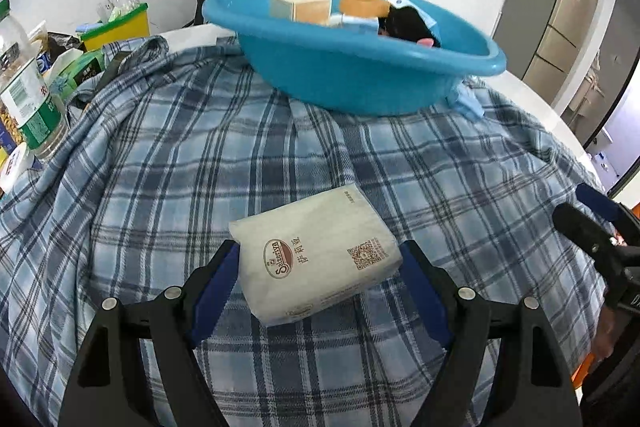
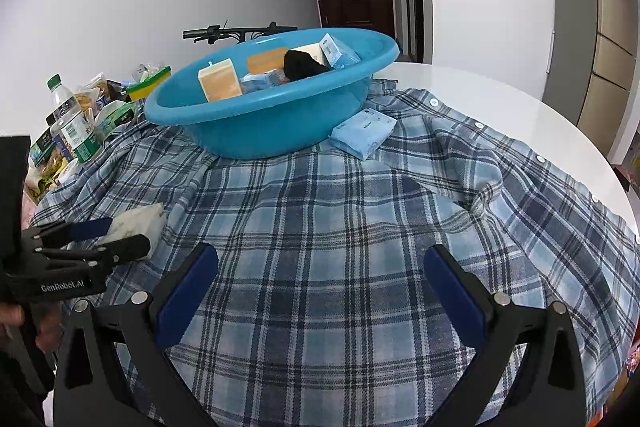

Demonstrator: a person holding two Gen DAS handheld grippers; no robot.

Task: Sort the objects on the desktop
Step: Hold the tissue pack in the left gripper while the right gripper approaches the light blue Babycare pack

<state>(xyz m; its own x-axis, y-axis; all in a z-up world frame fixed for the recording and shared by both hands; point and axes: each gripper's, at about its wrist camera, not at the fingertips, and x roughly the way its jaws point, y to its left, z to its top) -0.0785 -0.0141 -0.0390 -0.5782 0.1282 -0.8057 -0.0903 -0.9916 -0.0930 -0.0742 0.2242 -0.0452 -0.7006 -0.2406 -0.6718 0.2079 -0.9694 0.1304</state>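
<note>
A white tissue pack [image 1: 316, 255] with a brown logo sits between the blue pads of my left gripper [image 1: 320, 247], which is shut on its two short sides just above the plaid shirt [image 1: 180, 155]. In the right wrist view the same pack [image 2: 140, 221] shows in that gripper [image 2: 128, 235] at the left. My right gripper [image 2: 320, 253] stands open over the shirt, nothing between its fingers. Beyond lies a blue basin [image 1: 360, 75] holding a pale box, a tape roll, a black item and blue packs. A light blue tissue pack [image 2: 362, 133] leans against the basin's right side.
The shirt covers most of a white round table [image 2: 500, 95]. At the left edge stand a water bottle [image 1: 28, 95], a yellow-green box [image 1: 116, 27] and snack packs. A bicycle handlebar [image 2: 240, 31] and a dark door are behind the basin.
</note>
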